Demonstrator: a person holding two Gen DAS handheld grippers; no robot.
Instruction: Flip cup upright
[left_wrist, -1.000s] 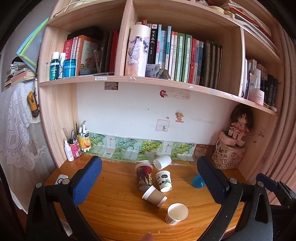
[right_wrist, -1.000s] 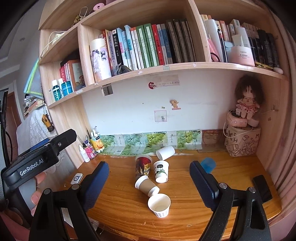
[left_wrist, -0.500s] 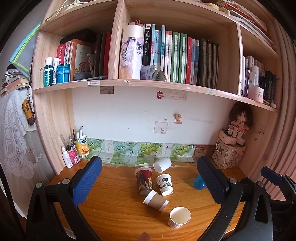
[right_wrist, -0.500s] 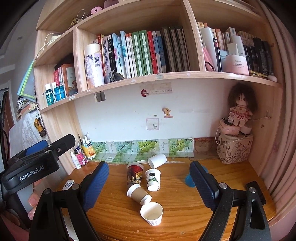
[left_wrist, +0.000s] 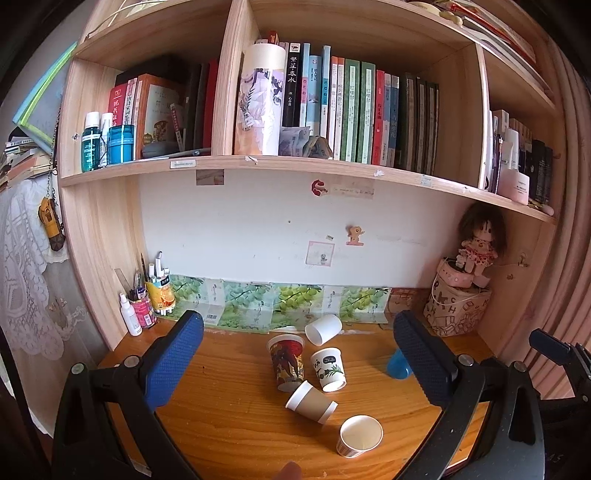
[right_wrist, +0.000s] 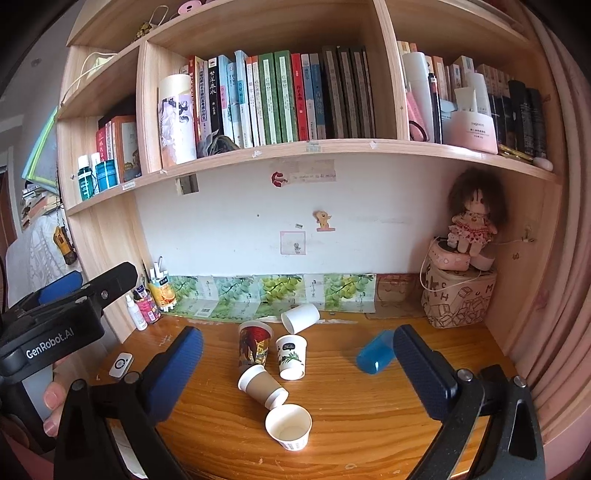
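Observation:
Several paper cups sit on the wooden desk. A brown sleeved cup lies on its side. A white cup lies on its side by the wall. A blue cup lies on its side at the right. A red printed cup and a panda cup stand mouth down. A white cup stands upright in front. My left gripper and right gripper are open and empty, held above the desk's front.
A pen holder and small bottles stand at the back left. A patterned box with a doll fills the back right corner. A small white device lies at the desk's left. Bookshelves hang overhead. The left gripper's body shows at left.
Both grippers have pulled back and risen slightly, so the cups sit lower and farther in view. The cups have not moved. Both grippers stay open.

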